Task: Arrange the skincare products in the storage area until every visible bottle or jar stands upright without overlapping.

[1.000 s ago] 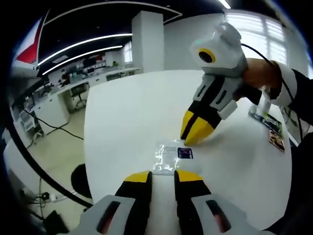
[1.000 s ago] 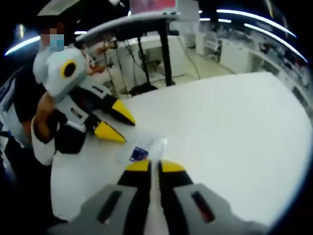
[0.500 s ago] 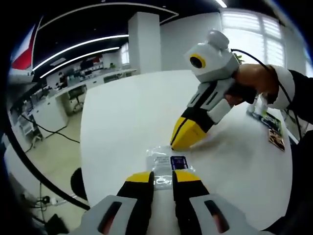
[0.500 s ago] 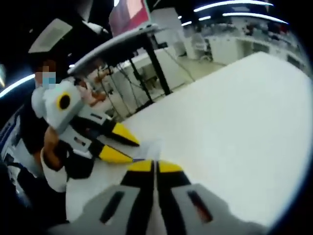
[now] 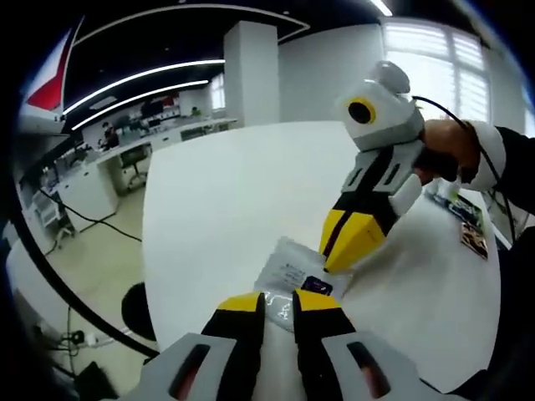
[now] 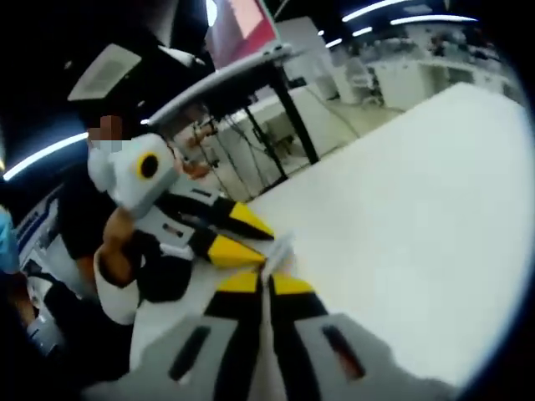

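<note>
A clear plastic sachet point(image 5: 288, 269) with a white label and a dark patch lies tilted on the white table point(image 5: 217, 200). One edge of it is lifted. My right gripper point(image 5: 351, 246) comes in from the right with its yellow jaws shut on that raised edge. In the right gripper view the right gripper point(image 6: 266, 284) is shut, with the sachet's pale corner point(image 6: 280, 249) poking out beyond its tips. My left gripper point(image 5: 278, 302) sits just in front of the sachet's near edge, jaws a narrow gap apart. The left gripper point(image 6: 255, 242) also appears in the right gripper view, tips close to the sachet.
At the table's right side stand a small white bottle point(image 5: 456, 180) and some flat printed packets point(image 5: 470, 230). A hand and dark sleeve point(image 5: 451, 146) hold the right gripper. A person point(image 6: 92, 209) stands at the table's edge, with a dark desk and screen point(image 6: 242, 50) behind.
The right gripper has pulled the sachet's far edge up and to the right, so it now tilts. The left jaws stand slightly closer together.
</note>
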Demonstrator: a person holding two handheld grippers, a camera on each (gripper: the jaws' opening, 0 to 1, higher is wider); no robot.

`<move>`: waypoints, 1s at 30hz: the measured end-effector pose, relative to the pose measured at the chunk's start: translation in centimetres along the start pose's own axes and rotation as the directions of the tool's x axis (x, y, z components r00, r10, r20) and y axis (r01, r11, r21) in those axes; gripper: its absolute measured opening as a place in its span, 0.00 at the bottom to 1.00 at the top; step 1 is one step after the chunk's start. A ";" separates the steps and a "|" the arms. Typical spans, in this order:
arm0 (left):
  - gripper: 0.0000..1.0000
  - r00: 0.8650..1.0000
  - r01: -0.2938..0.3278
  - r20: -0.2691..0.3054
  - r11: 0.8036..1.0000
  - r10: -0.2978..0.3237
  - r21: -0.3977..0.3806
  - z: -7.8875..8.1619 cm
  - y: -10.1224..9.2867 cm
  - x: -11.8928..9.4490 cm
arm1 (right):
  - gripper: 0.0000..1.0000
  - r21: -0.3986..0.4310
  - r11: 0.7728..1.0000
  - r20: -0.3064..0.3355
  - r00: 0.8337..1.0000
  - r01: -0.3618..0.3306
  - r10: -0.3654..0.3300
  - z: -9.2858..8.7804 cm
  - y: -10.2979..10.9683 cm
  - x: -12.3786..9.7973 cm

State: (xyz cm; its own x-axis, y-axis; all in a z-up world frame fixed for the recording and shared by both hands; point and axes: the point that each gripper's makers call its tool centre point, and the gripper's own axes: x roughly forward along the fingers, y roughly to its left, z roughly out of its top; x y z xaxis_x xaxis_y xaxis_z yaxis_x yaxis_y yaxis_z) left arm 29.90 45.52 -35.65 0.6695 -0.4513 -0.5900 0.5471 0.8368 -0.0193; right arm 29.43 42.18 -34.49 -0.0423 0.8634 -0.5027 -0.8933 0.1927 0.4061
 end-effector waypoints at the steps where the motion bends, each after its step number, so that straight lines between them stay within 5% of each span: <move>1: 0.13 1.000 0.001 0.001 1.000 -0.001 -0.001 0.0 0.0 0.0 | 0.03 -0.012 1.000 -0.011 1.000 0.003 -0.004 -0.2 0.0 0.1; 6: 0.13 1.000 0.004 0.006 1.000 -0.004 -0.004 0.1 0.1 0.0 | 0.02 -0.019 1.000 -0.011 1.000 0.024 -0.024 0.0 -0.1 0.0; 8: 0.13 1.000 0.008 0.004 1.000 -0.008 0.000 0.1 0.1 0.0 | 0.01 -0.032 0.995 -0.004 0.996 0.093 -0.093 0.2 -0.6 -0.2; 15: 0.14 0.999 0.031 0.030 0.999 -0.032 0.012 0.7 -0.3 -0.4 | 0.00 -0.116 0.978 0.017 0.985 0.174 -0.173 1.3 0.5 -0.9; 23: 0.15 0.989 0.092 0.114 0.996 -0.092 0.011 2.7 -1.6 -1.1 | 0.00 -0.154 0.957 0.070 0.968 0.248 -0.240 1.9 1.4 -3.3; 30: 0.18 0.983 0.128 0.127 0.991 -0.133 0.040 3.1 -2.8 -1.0 | 0.00 -0.137 0.950 0.115 0.957 0.282 -0.268 2.7 1.2 -6.0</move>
State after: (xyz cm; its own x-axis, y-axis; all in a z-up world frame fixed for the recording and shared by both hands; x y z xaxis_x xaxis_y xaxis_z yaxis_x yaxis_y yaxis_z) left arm 29.25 42.70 -32.48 0.6496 -0.5940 -0.4746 0.6481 0.7590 -0.0629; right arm 29.77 38.52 -28.95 0.2504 0.8281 -0.5016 -0.9213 0.3630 0.1394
